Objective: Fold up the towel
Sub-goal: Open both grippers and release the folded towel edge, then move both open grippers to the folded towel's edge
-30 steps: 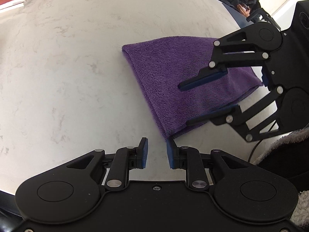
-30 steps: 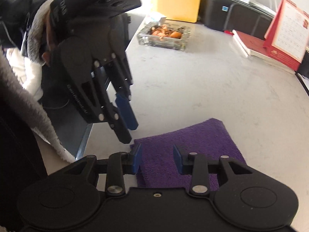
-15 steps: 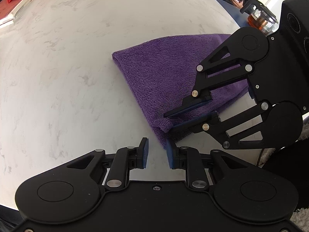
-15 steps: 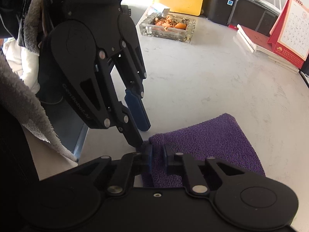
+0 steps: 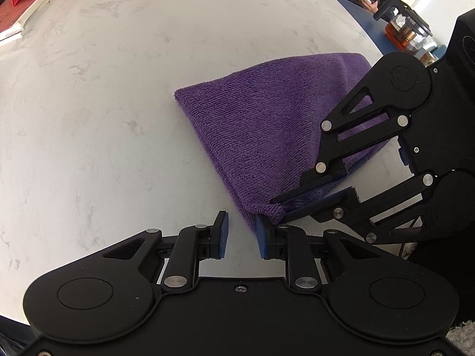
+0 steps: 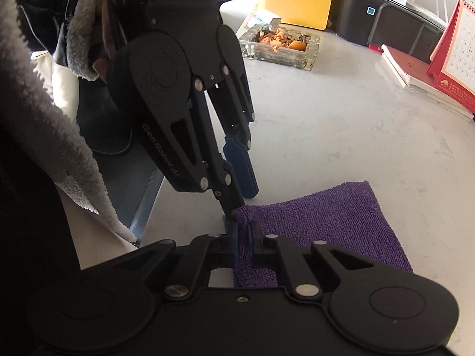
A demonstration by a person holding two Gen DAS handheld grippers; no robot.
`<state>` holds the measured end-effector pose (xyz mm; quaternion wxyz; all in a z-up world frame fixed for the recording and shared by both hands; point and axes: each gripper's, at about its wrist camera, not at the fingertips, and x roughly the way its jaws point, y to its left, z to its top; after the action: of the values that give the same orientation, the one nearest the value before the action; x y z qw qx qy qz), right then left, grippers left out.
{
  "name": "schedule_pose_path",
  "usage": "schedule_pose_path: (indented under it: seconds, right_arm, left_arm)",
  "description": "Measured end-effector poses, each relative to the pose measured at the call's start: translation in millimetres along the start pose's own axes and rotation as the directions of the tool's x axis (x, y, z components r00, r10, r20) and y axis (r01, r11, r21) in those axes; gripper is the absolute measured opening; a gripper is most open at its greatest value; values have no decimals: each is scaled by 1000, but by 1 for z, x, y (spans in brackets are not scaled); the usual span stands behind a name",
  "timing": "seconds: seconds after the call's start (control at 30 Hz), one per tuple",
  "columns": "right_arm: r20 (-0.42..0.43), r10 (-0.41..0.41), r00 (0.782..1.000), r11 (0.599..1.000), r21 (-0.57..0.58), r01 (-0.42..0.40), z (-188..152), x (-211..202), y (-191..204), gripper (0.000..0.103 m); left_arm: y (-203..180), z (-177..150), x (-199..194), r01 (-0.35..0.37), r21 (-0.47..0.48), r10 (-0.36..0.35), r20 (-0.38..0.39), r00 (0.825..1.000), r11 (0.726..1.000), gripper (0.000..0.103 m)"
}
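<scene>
1. My right gripper (image 6: 243,234) is pinched onto the near corner of the purple towel (image 5: 267,124), which lies folded on the worktop (image 5: 104,118).
2. My left gripper (image 5: 241,234) stands slightly parted, empty, beside that corner.
3. I'd lift slowly, keeping the layers together.
</scene>
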<state>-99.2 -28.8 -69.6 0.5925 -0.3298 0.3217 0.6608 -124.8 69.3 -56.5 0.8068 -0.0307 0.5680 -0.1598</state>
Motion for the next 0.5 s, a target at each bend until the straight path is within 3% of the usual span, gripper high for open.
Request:
schedule_pose_path:
  seconds: [0.17,0.33,0.4,0.47,0.5]
  right_arm:
    - [-5,4,1000,1000,-11,-4,-2,2,0,6]
    - [-1,3,1000,1000,-25,-3,-2,3,2,9]
    - [4,3,1000,1000,-22,-3,-1,0,4,17]
    - [42,21,999,1000,-4,-21,-1,-9,6,37]
    - [61,26,998,1000,5,-27,-2,-13,6,38]
  left_arm:
    - [2,-1,-3,-35,-7,35,-2,999,999,20]
    - [19,4,-24,-24,-93,31,67,997,995,20]
    - [21,13,-26,-39,-96,47,83,995,995,20]
    - [21,24,-25,-53,-86,61,89,994,995,20]
    - [19,30,-22,-54,-78,62,93,994,995,20]
